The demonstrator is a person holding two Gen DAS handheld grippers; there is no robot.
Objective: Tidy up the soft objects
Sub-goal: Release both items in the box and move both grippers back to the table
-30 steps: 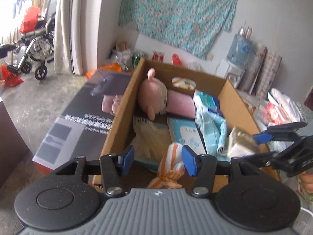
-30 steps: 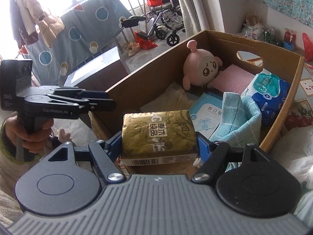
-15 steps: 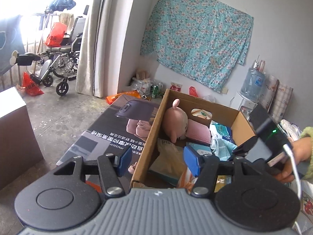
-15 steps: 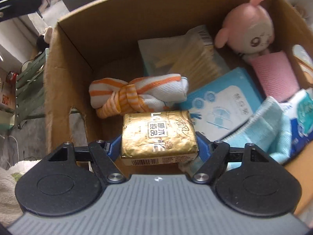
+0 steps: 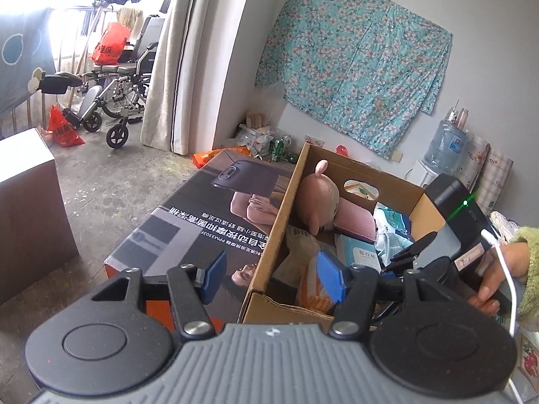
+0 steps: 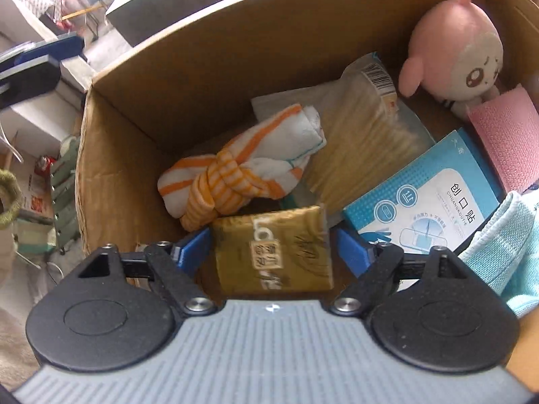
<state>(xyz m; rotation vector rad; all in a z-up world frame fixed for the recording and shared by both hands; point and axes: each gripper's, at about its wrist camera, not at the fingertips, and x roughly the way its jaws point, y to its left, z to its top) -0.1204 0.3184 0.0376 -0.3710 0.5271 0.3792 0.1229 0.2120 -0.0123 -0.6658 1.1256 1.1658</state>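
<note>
An open cardboard box (image 6: 202, 50) holds a pink plush (image 6: 454, 50), an orange-striped knotted towel (image 6: 242, 171), a yellowish packet (image 6: 357, 141), a blue plaster box (image 6: 427, 195), a pink cloth (image 6: 505, 141) and a light blue towel (image 6: 505, 242). My right gripper (image 6: 273, 252) points down into the box with its jaws opening. A gold tissue pack (image 6: 273, 262), blurred and tilted, lies between the pads, with a gap on each side. My left gripper (image 5: 271, 274) hovers at the box's near left corner (image 5: 266, 269), jaws opening and with nothing in them.
A large black printed carton (image 5: 202, 219) lies against the box's left side. A brown cabinet (image 5: 23, 208) stands at the left, with a wheelchair (image 5: 114, 94) behind it. A water bottle (image 5: 444, 148) and bags crowd the right. A hand in a green sleeve (image 5: 505, 262) holds the right gripper.
My right gripper came down over the box and widened its jaws; the gold pack slipped loose and tilted. My left gripper drew back from inside the box towards its left corner.
</note>
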